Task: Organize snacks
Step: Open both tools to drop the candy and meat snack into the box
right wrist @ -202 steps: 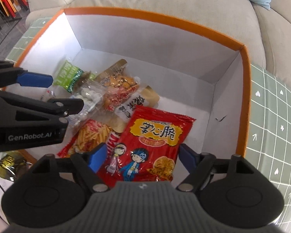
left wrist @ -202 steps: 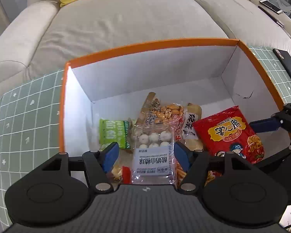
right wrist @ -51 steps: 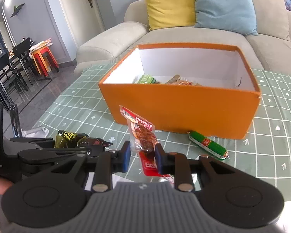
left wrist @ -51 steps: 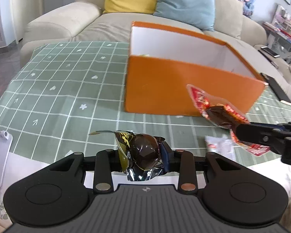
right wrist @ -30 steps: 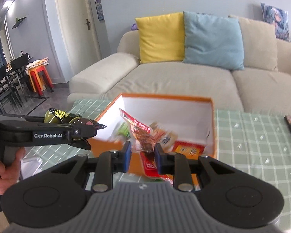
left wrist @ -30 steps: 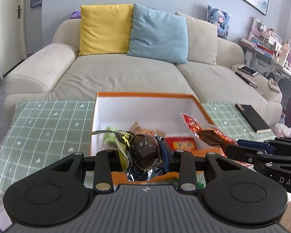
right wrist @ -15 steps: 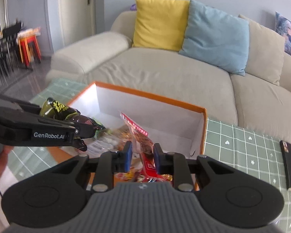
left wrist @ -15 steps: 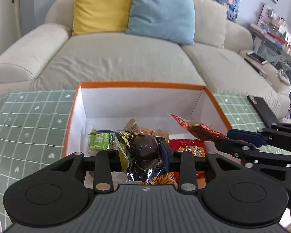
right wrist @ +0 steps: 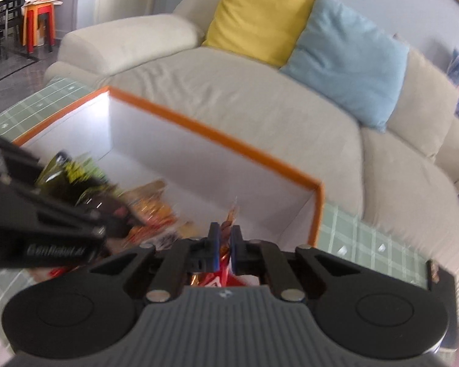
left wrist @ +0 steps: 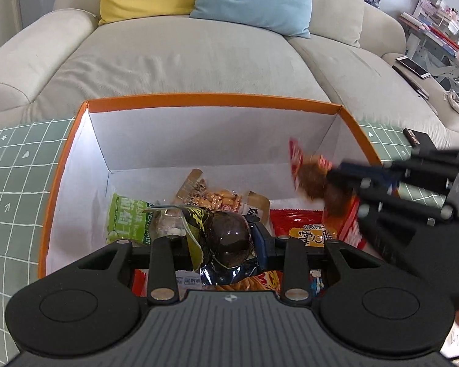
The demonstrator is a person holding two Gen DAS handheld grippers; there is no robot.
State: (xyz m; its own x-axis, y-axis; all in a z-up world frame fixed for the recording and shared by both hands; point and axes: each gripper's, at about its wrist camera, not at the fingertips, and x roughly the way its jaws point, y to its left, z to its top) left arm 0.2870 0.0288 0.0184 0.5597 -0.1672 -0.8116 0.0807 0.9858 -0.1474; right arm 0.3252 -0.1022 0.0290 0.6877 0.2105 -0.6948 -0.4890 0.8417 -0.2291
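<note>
An orange box (left wrist: 211,99) with white inner walls stands on the green grid tablecloth and holds several snack packs. My left gripper (left wrist: 223,241) is shut on a dark shiny snack pack (left wrist: 226,241) above the box's near side. My right gripper (right wrist: 225,246) is shut on a red snack pack (right wrist: 226,235), seen edge-on. In the left wrist view the right gripper (left wrist: 339,177) holds that red pack (left wrist: 309,174) over the box's right side. In the right wrist view the left gripper (right wrist: 119,214) and its dark pack (right wrist: 73,171) are blurred at the left.
Inside the box lie a green pack (left wrist: 128,220), a peanut pack (left wrist: 220,200) and a large red bag (left wrist: 303,232). A beige sofa (left wrist: 183,58) with yellow and blue cushions stands behind the table. A dark phone (left wrist: 416,137) lies on the cloth at the right.
Both grippers have moved forward and down over the box with their packs. The red pack has turned edge-on in the right wrist view. Both grips are unchanged.
</note>
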